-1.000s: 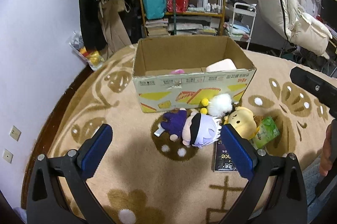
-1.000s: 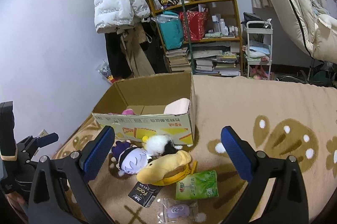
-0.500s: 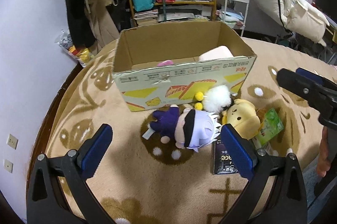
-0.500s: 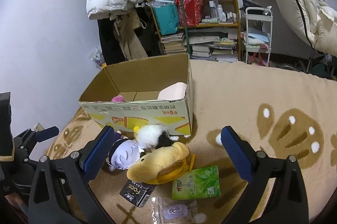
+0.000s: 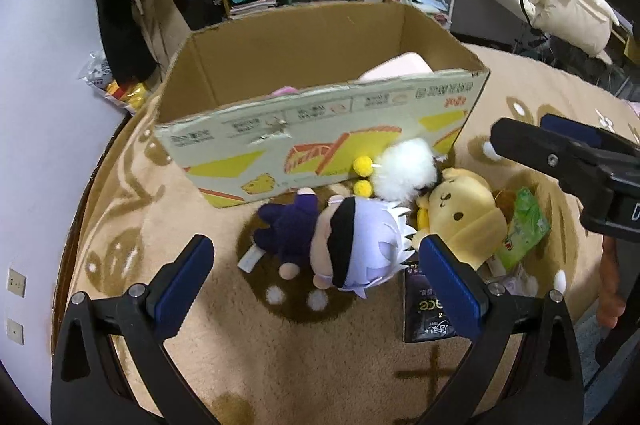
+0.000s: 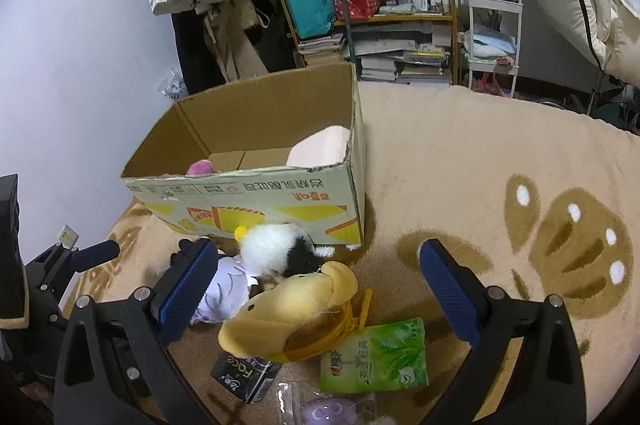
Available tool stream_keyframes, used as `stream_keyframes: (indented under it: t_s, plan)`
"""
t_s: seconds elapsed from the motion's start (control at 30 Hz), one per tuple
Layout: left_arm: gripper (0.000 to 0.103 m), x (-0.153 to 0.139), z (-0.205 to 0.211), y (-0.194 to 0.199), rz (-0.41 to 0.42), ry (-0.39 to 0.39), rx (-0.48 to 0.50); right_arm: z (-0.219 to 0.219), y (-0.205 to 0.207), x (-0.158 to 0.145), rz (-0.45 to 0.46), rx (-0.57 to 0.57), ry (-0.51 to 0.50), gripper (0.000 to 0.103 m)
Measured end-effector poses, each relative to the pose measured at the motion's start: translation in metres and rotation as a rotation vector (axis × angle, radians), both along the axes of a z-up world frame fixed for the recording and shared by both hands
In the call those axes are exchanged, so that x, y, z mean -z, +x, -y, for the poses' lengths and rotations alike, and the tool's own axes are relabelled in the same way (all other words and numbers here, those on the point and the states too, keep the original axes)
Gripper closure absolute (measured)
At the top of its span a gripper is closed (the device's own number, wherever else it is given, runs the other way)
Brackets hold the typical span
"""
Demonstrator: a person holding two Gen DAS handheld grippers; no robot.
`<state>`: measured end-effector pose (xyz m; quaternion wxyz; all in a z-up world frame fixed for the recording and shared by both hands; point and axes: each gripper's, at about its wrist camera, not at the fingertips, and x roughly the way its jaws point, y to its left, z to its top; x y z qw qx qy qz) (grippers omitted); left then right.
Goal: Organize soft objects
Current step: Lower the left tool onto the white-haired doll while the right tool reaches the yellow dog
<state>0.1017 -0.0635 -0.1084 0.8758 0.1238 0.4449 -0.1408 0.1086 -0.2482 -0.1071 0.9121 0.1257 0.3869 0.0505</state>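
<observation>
Here, blindfolded plush doll (image 5: 340, 245) flat, head toward yellow plush (image 5: 460, 209).

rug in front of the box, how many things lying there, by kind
Plush toys: 3 (white-haired doll, fluffy white toy, yellow dog plush)
Flat packets: 3 (green tissue pack, black packet, clear packet)
Total: 6

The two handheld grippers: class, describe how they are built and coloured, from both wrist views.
Each is a black frame of triangular struts with silver bolts, ending in two fingers faced with ribbed blue pads. The left gripper and right gripper look alike. No cables or sleeves show clearly.
</observation>
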Motion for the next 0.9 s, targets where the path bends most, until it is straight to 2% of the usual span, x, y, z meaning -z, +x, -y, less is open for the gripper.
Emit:
stream_keyframes:
  t_s: [0.43,0.57,0.9]
  plan:
    - [0.002,0.028,0.007,0.015,-0.083,0.044,0.006,0.002,0.017,0.025,-0.087,-0.002,0.023,0.0]
    - [0.002,0.034,0.01,0.016,-0.105,0.053,0.017,-0.001,0.023,0.037,-0.142,-0.024,0.041,0.0]
    - [0.002,0.042,0.021,0.017,-0.085,0.098,0.036,-0.01,0.029,0.053,-0.196,-0.032,0.006,0.0]
